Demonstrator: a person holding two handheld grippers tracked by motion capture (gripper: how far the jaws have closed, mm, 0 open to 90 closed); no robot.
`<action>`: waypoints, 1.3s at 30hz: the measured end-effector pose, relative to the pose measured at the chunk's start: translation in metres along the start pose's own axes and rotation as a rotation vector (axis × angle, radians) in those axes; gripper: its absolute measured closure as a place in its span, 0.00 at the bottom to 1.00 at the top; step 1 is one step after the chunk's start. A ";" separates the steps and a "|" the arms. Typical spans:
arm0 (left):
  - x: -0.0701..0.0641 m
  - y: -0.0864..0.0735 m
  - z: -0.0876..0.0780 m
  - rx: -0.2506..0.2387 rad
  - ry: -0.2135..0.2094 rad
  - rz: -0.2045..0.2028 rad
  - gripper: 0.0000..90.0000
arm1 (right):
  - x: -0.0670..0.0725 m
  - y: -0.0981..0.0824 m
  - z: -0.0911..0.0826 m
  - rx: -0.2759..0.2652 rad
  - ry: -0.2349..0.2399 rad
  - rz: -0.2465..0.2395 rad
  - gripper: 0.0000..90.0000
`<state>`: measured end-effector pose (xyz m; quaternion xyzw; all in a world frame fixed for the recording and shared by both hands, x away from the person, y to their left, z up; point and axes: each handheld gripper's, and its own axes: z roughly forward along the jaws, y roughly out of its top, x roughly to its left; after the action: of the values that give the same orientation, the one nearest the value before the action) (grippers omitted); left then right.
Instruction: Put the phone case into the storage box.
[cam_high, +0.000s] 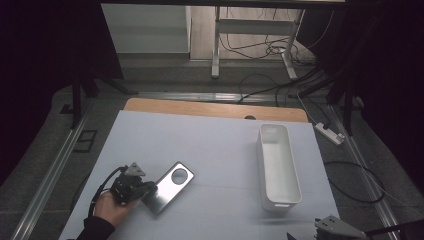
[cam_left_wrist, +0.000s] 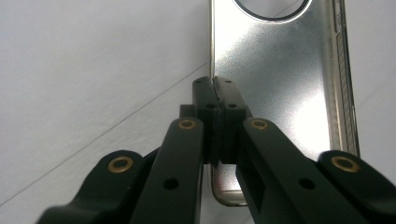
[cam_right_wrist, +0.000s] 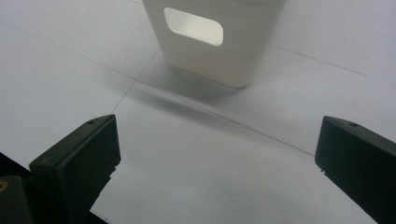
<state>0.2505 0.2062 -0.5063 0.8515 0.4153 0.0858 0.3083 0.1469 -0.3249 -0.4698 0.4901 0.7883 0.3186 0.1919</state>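
- From above, we see the left gripper (cam_high: 141, 192) low at the near left of the table (cam_high: 215, 145), held in a hand (cam_high: 111, 207) that comes in from the bottom edge, with its black cable looping off to the left.
- We see its jaws clenched on the near end of a shiny metal plate (cam_high: 170, 186), which lies slantwise on the pale sheet with its round hole at the far end.
- We also see a long white bin (cam_high: 278, 167) standing well apart to the right, its length running away from us, and the grey top plate of the right gripper (cam_high: 336, 227) at the bottom right edge, near the bin's close end.
- Along the left gripper (cam_left_wrist: 215, 91), we look down two black jaws drawn tight together, pinching the left edge of the metal plate (cam_left_wrist: 289, 79); the plate stretches ahead and its round hole is cut off by the top of the view.
- Along the right gripper (cam_right_wrist: 217, 149), we find the jaws spread wide with nothing between them but bare sheet; the white bin (cam_right_wrist: 219, 51) stands ahead, its slotted handle end facing us, apart from both jaws.
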 end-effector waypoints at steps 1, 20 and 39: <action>-0.002 0.000 -0.002 -0.011 0.001 0.005 0.99 | 0.000 0.000 0.000 -0.002 0.003 0.003 0.00; -0.035 -0.005 -0.045 -0.273 0.011 0.026 0.99 | 0.000 0.008 -0.007 -0.094 0.059 0.004 0.00; -0.056 0.002 -0.053 -0.333 -0.029 0.047 0.99 | 0.005 0.047 -0.005 -0.197 0.215 -0.017 0.00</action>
<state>0.1945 0.1863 -0.4567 0.7993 0.3709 0.1480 0.4490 0.1719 -0.3073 -0.4335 0.4252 0.7733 0.4436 0.1562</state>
